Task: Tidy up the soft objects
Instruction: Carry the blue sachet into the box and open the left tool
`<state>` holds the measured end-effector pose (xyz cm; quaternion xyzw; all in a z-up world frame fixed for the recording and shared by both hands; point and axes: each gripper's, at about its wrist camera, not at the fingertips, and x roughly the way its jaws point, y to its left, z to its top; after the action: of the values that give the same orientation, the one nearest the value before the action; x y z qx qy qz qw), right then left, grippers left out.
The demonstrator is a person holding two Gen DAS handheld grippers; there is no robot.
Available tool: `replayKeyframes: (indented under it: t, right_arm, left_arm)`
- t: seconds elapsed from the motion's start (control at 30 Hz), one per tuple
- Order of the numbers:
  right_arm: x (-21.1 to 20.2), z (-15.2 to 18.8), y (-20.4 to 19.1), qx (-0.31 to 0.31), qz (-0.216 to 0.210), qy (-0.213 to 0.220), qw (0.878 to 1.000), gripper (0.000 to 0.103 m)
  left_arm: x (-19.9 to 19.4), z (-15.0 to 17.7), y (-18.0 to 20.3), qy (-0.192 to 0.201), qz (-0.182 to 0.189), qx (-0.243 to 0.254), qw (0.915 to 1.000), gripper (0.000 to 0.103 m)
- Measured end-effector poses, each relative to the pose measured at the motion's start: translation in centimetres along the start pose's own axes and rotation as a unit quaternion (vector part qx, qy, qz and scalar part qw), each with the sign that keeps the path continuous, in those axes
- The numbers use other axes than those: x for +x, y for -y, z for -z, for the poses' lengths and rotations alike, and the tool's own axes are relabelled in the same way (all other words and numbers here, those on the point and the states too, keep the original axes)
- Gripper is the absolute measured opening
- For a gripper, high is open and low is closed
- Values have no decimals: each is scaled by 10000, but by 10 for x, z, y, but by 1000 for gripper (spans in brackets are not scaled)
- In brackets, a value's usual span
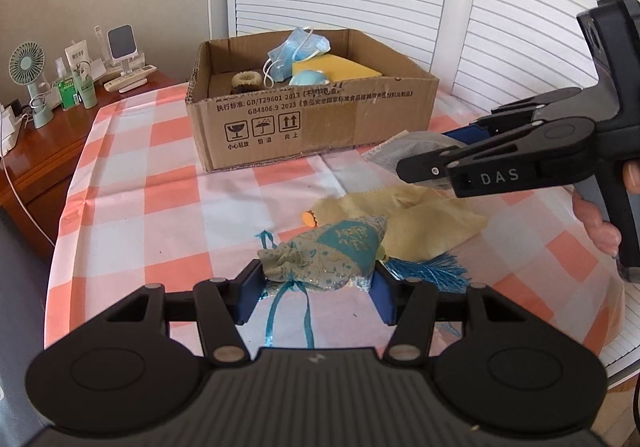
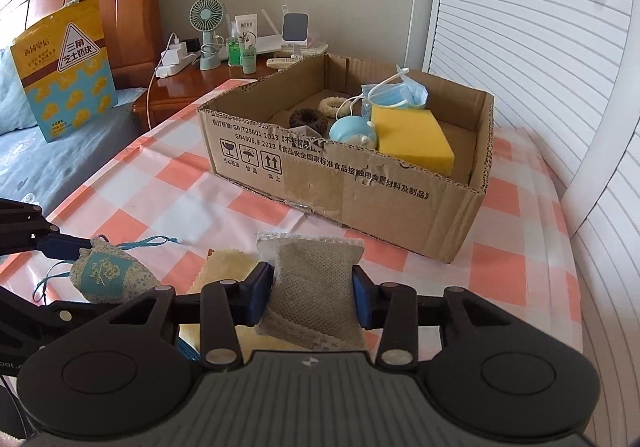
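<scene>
I have a soft thing in each gripper: my left gripper (image 1: 318, 287) pinches the teal-and-beige brocade sachet pouch with blue ribbon ties (image 1: 332, 253) between its blue pads, and my right gripper (image 2: 312, 297) pinches the grey woven mesh pouch (image 2: 314, 287) by its two sides. From the left wrist view the sachet sits at six o'clock, low over the pink-and-white checked tablecloth (image 1: 160, 183), with its blue tassel (image 1: 430, 271) trailing at about four o'clock and the pale yellow crumpled cloth (image 1: 424, 219) just behind it. I cannot tell whether either pouch is fully off the cloth. The open brown cardboard box (image 2: 360, 199) lies at twelve o'clock from the left gripper and at about one o'clock from the right; it already holds a yellow sponge block (image 2: 412, 135), a blue face mask (image 2: 396, 93), a light blue round object (image 2: 352, 131) and two scrunchies (image 2: 320, 111). I judge this to be the carry step, both grasps made and the drop into the box not yet done. Next I would lift each pouch above the near wall, move forward over a bare part of the floor, and keep the dangling ribbons clear of the rim before I release.
</scene>
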<state>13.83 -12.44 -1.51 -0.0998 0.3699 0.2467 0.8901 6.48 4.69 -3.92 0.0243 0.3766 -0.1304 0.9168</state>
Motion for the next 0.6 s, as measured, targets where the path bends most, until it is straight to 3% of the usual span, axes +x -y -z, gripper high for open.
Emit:
replayKeyframes:
  t: [0.37,0.6]
  right_arm:
    - [-29,-2,6,-90,-47,112,9999,47]
    - [-46,-5,6,-228,-10,261,9994,47]
  left_arm:
    - [-23,-19,3,23,26,213,9998,55]
    - [-34,-54,-2,215,63,368,9991,55]
